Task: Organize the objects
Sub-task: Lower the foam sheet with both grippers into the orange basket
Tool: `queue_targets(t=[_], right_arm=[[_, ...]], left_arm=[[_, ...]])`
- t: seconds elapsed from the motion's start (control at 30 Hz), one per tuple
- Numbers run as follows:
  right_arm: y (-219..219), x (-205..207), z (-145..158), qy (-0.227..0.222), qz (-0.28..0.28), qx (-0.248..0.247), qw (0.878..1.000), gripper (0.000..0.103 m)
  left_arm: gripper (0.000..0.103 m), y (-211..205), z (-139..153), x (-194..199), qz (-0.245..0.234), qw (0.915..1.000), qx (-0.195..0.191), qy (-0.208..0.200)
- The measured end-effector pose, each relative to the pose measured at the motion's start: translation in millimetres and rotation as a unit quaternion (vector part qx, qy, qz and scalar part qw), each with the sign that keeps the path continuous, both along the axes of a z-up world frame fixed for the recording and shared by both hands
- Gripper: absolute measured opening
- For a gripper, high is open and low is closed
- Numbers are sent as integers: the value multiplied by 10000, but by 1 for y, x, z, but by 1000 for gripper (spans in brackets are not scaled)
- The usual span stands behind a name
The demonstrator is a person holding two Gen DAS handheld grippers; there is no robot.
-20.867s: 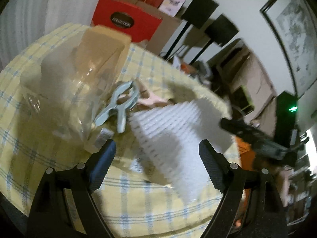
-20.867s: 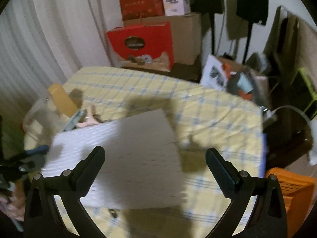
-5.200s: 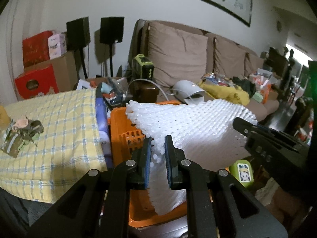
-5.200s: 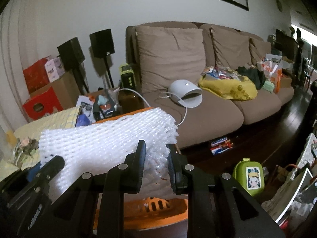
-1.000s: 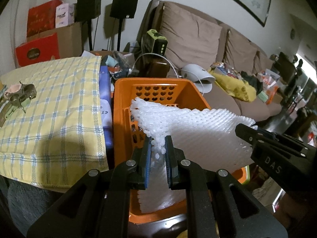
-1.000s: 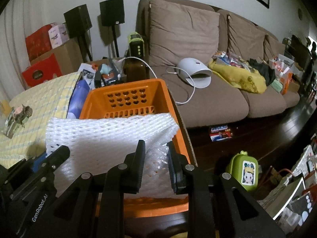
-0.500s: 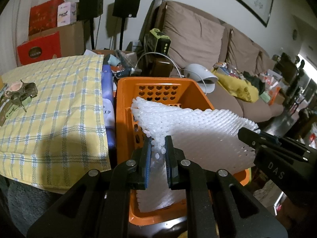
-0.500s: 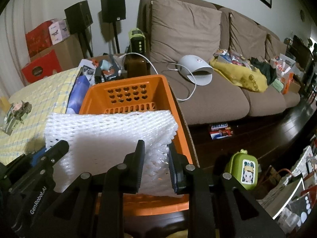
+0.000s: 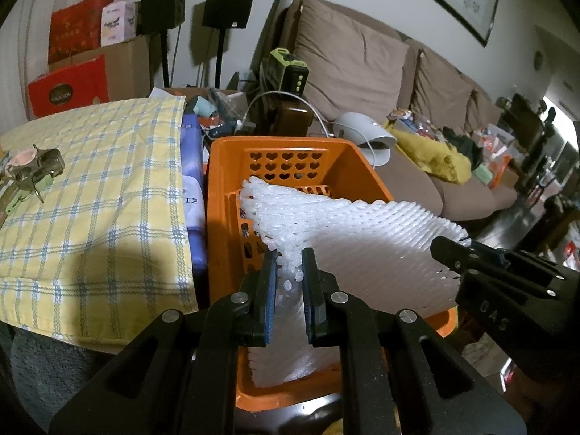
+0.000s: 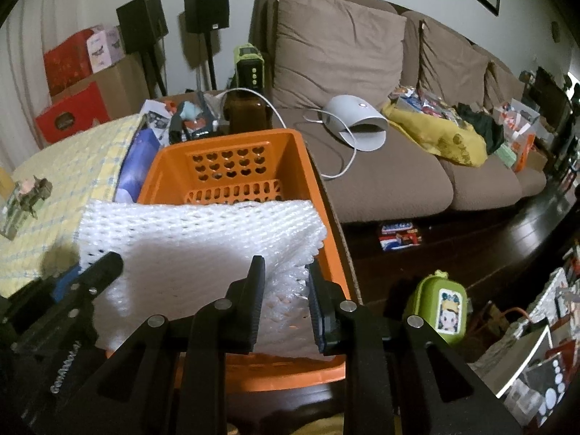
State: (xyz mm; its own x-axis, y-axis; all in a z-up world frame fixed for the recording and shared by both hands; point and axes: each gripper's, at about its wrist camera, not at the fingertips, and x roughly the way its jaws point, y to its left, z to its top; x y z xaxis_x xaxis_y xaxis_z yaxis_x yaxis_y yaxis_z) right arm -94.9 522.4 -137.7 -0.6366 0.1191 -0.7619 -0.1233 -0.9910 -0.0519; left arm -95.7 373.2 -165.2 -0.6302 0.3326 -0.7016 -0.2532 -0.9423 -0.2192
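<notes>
You're gripping the white foam mesh sheet (image 9: 348,239) with both left tongs (image 9: 290,275) and right tongs (image 10: 284,290), holding it over the orange basket (image 10: 311,181) beside the bench (image 9: 90,181)

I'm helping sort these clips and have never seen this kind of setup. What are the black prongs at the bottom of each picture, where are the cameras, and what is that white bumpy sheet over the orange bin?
There is no robot arm here. A person holds a two-finger gripper in each hand, and a wide-angle camera on each looks forward along its fingers, so the black prongs are the gripper's own fingers.

One picture is from the left gripper, the other from the right gripper. Each view also shows the other gripper at its edge.

Both are shut on a white foam mesh sheet, one at each end, holding it over the orange basket, its lower part hanging inside.

Beside the basket is a table with a yellow checked cloth, where a small cluster of clips lies. A brown sofa stands behind.
</notes>
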Motion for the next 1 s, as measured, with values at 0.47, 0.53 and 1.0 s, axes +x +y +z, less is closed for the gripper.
queue_targets(t=[0.47, 0.53, 1.0], right_arm=[[0, -1, -5, -97, -10, 47, 9999, 20], [-1, -2, -5, -122, -6, 62, 9999, 20], [-1, -5, -13, -275, -16, 126, 9995, 20]], left_arm=[[12, 5, -4, 1, -102, 9999, -35, -83], [12, 5, -5, 1, -107, 9999, -31, -116], [12, 7, -11, -2, -170, 9995, -65, -273]])
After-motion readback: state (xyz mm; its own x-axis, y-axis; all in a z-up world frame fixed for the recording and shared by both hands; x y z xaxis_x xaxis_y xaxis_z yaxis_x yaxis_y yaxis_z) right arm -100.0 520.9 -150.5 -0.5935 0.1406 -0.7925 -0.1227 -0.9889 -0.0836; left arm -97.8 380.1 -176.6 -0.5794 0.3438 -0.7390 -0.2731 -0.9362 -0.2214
